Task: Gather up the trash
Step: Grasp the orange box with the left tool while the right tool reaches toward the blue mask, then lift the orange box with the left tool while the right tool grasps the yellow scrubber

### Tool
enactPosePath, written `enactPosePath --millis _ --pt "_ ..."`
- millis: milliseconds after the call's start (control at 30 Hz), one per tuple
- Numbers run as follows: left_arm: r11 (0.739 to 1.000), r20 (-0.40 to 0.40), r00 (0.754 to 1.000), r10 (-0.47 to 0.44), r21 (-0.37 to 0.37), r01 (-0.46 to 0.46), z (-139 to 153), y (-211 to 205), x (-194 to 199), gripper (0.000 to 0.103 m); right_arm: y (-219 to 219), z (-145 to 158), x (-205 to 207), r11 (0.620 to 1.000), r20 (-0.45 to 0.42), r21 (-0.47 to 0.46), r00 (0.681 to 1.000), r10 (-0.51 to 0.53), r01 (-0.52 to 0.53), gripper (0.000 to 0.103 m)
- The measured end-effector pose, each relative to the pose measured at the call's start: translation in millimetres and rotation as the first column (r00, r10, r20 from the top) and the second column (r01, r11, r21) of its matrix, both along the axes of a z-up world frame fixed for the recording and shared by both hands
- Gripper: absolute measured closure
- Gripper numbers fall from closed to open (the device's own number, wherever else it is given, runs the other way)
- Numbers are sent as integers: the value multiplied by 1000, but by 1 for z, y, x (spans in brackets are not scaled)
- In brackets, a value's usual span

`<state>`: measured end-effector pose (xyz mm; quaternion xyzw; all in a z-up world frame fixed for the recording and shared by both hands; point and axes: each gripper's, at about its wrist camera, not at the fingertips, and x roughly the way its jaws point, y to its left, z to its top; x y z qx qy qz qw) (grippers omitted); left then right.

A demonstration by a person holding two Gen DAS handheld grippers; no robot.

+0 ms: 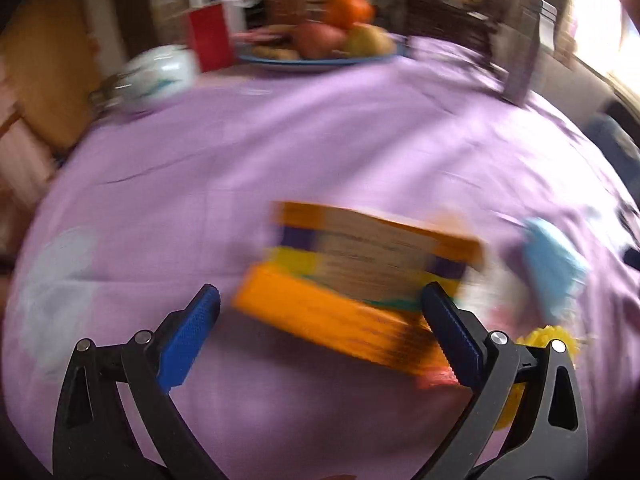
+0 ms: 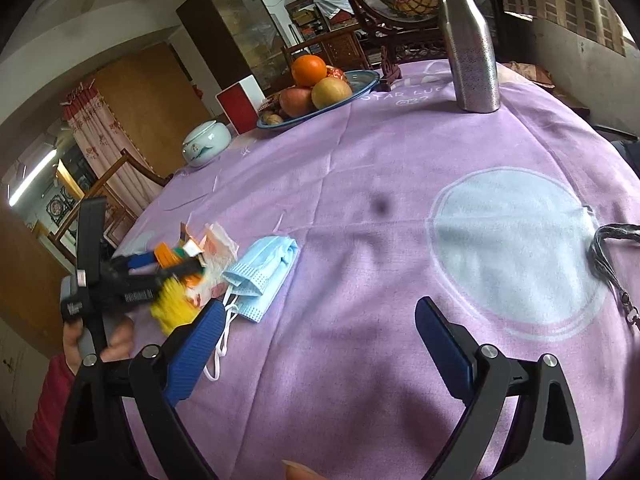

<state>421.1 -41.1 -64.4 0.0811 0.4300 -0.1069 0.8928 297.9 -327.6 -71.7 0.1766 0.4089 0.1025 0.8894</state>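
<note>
We see a tabletop (image 2: 360, 168) covered in a purple cloth printed with a large pale circle (image 2: 516, 248). Taking the blue face mask (image 2: 262, 270) as our landmark, the steel bottle (image 2: 470, 40) stands upright well beyond it at the far edge, and the fruit plate (image 2: 360, 82) with an orange and apples sits far behind it, a red and white box (image 2: 240, 106) and a white lidded jar (image 2: 206, 142) near that plate. A dark cord (image 2: 604, 256) lies well apart from the mask, across the pale circle.

Just beside the mask, touching its far edge, lies a crumpled wrapper (image 2: 218, 248), and beyond that an orange box (image 1: 360, 284). Our left gripper (image 1: 320, 312) hovers over the box with its jaws spread wide, the box lying between them but blurred, so we cannot tell whether either jaw touches it. A yellow bristly thing (image 1: 552, 338) shows just behind the jaw nearest the mask. A hand (image 2: 100, 340) in a red sleeve grips the left tool.

Our right gripper (image 2: 320, 328) hangs above bare cloth on the near side of the mask, jaws released and empty, one jaw close over the mask's white ear loops (image 2: 222, 344).
</note>
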Motion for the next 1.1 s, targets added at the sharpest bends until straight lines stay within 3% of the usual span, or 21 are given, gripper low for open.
enactPosePath --millis 67,167,233,300,400,500,567,633,800,833,900,933,1100 --pt "995 -2 995 99 -23 -99 2 26 7 6 0 0 0 1000 0 -2 1000 6 -6 9" --pt "957 -64 970 233 -160 -241 3 69 15 6 -1 -1 0 1000 -6 1 1000 1 -1 9" --pt "916 -97 967 236 -309 -255 8 85 13 6 -1 -1 0 1000 -4 2 1000 1 -1 9" --pt "885 -101 975 196 -410 -221 14 86 8 6 0 -1 0 1000 -3 0 1000 4 -4 9" --pt "858 -129 983 133 -481 -180 15 66 7 6 1 -1 2 1000 -11 -2 1000 7 -7 9" --pt "875 -171 980 99 -455 -167 8 26 10 6 1 -2 2 1000 -12 0 1000 6 -6 9" --pt "902 -195 973 123 -387 -192 1 5 10 6 0 -2 2 1000 -12 5 1000 0 0 9" --pt "929 -151 973 173 -303 -212 3 -10 7 6 0 -3 2 1000 -16 12 1000 -1 1 9" --pt "946 -142 972 189 -241 -219 0 -24 9 6 3 -1 1 1000 -6 2 1000 19 -19 9" --pt "950 -131 973 188 -226 -214 -1 -24 10 8 4 -1 1 1000 -7 3 1000 22 -22 9" --pt "959 -103 976 190 -191 -207 -1 -20 11 20 3 -2 1 1000 -13 6 1000 17 -17 9" --pt "963 -91 978 186 -182 -200 -2 -16 9 26 2 -3 1 1000 -15 12 1000 13 -13 9" --pt "943 -98 980 171 -272 -191 3 18 4 28 0 -3 2 1000 -21 17 1000 12 -12 9"
